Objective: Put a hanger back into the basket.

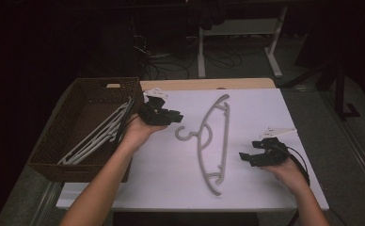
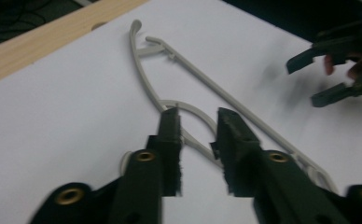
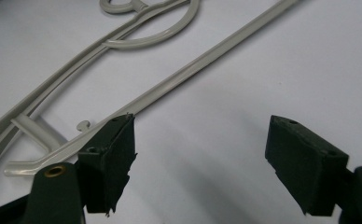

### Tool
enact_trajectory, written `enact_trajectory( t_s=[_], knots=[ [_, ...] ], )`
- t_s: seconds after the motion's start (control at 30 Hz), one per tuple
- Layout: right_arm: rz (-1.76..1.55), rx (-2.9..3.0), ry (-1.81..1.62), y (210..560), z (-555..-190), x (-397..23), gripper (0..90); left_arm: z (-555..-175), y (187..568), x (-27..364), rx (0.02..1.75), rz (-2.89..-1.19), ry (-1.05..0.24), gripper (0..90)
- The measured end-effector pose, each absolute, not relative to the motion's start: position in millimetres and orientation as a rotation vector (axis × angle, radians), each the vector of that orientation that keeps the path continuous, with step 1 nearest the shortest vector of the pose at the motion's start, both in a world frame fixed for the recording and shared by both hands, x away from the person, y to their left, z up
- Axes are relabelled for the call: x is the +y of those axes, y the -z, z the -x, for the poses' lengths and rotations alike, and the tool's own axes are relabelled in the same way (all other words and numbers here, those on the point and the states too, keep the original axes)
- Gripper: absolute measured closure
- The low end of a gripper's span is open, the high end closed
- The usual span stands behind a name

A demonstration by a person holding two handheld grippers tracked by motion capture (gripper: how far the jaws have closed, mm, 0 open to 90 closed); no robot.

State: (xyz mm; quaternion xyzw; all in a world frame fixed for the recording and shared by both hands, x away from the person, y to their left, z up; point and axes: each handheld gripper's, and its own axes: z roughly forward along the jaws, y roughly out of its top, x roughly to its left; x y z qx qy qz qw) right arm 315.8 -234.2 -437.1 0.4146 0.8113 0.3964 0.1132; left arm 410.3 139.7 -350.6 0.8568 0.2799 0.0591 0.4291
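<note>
A grey plastic hanger (image 1: 226, 136) lies flat on the white table top (image 1: 256, 108), its hook toward the left. My left gripper (image 1: 173, 116) hovers just left of the hook. In the left gripper view its jaws (image 2: 198, 114) stand a narrow gap apart with nothing pinched, and the hanger (image 2: 244, 112) lies on the table beyond them. My right gripper (image 1: 248, 149) rests to the right of the hanger's near end, open wide. In the right gripper view (image 3: 202, 126) the hanger's straight bar (image 3: 207, 60) runs just past the left fingertip.
A brown wicker basket (image 1: 77, 89) at the table's left holds several more grey hangers (image 1: 100, 134). A small white piece (image 1: 277, 131) lies near the right edge. A wooden strip (image 1: 209, 84) borders the far side. The surroundings are dark.
</note>
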Motion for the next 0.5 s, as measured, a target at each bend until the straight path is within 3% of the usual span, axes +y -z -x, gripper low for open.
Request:
enact_trajectory(
  t_s=[0.13, 0.5],
  knots=[
    [-1.216, 2.379, -1.163, 437.5, -316.4, -234.8, 23.7, -424.9, 370.2, 121.3, 0.7, -2.193, -0.153, 90.0],
    [-1.211, 2.383, -1.17, 436.7, -316.3, -234.2, 23.7, -452.1, 427.1, 103.2, 0.774, -2.368, -0.17, 90.0]
  ],
)
